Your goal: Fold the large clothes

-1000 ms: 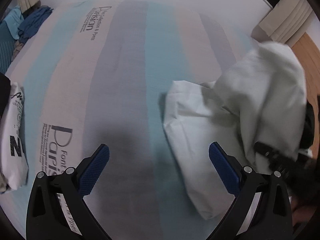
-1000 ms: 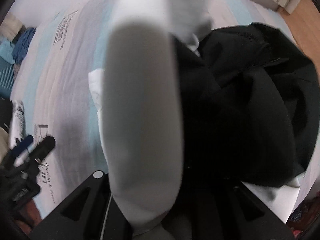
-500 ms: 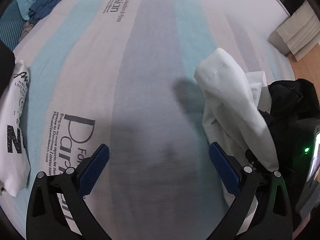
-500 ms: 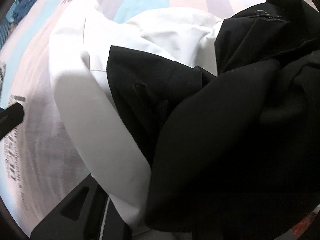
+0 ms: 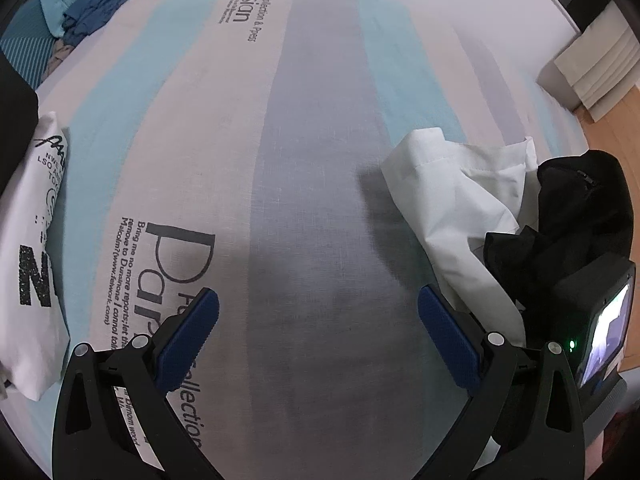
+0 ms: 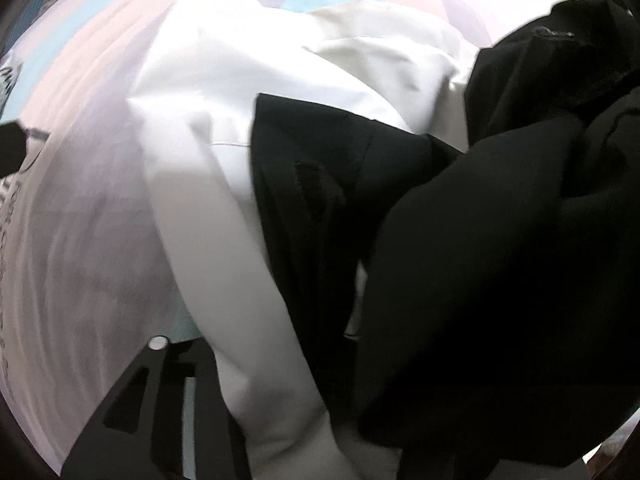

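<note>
A crumpled white garment lies at the right edge of the striped bed cover, tangled with a black garment. My left gripper hovers open over bare cover to their left, nothing between its blue pads. In the right wrist view the white garment and the black garment drape over my right gripper and fill the frame. Only its left finger shows; the pads are hidden. Its jaws are opening with white cloth running down between them. Its camera body shows beside the heap.
A folded white T-shirt with black print lies at the bed's left edge. Blue and teal clothes are heaped at the far left corner. Wood floor and a beige curtain lie beyond the right edge.
The right gripper has come down with the white and black garments, which have sunk from hanging high onto the bed. The left gripper drifted left at first, then held still.
</note>
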The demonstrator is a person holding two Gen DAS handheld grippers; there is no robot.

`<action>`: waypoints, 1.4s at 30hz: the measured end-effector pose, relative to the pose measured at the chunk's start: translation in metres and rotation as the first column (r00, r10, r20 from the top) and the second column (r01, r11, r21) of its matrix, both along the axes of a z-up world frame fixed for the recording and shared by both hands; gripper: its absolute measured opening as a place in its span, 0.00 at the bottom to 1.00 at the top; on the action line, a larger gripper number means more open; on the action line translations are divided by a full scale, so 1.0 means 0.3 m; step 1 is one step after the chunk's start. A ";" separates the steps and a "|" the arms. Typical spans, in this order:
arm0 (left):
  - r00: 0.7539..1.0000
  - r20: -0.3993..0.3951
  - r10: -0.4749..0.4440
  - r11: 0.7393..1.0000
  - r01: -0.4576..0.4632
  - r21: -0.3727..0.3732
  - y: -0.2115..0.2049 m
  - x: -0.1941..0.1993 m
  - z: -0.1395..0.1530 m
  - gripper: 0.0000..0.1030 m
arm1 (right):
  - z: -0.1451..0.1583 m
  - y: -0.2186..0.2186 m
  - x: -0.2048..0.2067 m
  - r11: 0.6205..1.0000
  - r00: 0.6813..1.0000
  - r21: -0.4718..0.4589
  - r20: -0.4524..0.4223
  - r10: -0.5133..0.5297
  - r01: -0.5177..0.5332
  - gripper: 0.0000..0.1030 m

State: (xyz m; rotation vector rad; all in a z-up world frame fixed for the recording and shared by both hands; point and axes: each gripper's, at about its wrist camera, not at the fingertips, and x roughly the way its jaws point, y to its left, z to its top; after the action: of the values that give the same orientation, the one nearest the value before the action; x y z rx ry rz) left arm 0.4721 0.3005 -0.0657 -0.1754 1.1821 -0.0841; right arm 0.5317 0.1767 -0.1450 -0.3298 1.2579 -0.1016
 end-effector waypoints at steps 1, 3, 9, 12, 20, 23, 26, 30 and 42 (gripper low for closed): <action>1.000 0.003 -0.003 1.000 0.003 0.004 -0.002 -0.001 0.002 0.94 | -0.013 0.004 -0.062 1.000 1.000 0.000 0.002 0.007 -0.007 0.47; 1.000 0.006 -0.003 1.000 0.003 0.006 0.007 -0.003 0.005 0.94 | -0.003 0.025 -0.085 0.999 0.999 -0.006 0.005 0.038 -0.038 0.53; 1.000 0.015 0.014 1.000 -0.015 0.012 0.042 -0.003 0.021 0.94 | 0.015 0.106 -0.169 0.994 0.994 -0.011 0.020 0.108 -0.108 0.71; 1.000 0.015 0.014 1.000 -0.015 0.016 0.056 -0.008 0.025 0.94 | 0.043 0.142 -0.222 0.988 0.987 -0.002 0.027 0.157 -0.157 0.77; 0.999 0.042 0.024 1.000 -0.025 0.013 0.053 -0.006 0.104 0.94 | 0.210 0.240 -0.419 0.955 0.954 0.061 0.095 0.285 -0.291 0.84; 0.998 0.057 0.006 1.000 -0.005 -0.018 0.013 0.010 0.161 0.94 | 0.322 0.203 -0.472 0.934 0.933 0.100 0.144 0.328 -0.344 0.88; 0.997 0.063 -0.047 0.996 0.052 -0.070 -0.058 0.017 0.204 0.94 | 0.404 0.079 -0.444 0.923 0.917 0.095 0.194 0.350 -0.372 0.89; 0.986 0.081 -0.149 0.981 0.157 -0.113 -0.208 0.036 0.262 0.94 | 0.482 -0.089 -0.384 0.925 0.913 0.075 0.210 0.350 -0.373 0.89; 0.922 0.096 -0.374 0.918 0.383 -0.102 -0.610 0.097 0.297 0.94 | 0.478 -0.522 -0.264 0.866 0.932 0.349 0.194 0.306 -0.357 0.90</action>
State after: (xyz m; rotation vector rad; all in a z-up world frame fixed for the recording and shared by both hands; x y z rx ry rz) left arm 0.5011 0.1174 0.0235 -0.0445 1.1240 -0.5008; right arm 0.4524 0.0201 -0.0017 -0.1948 1.0438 0.4097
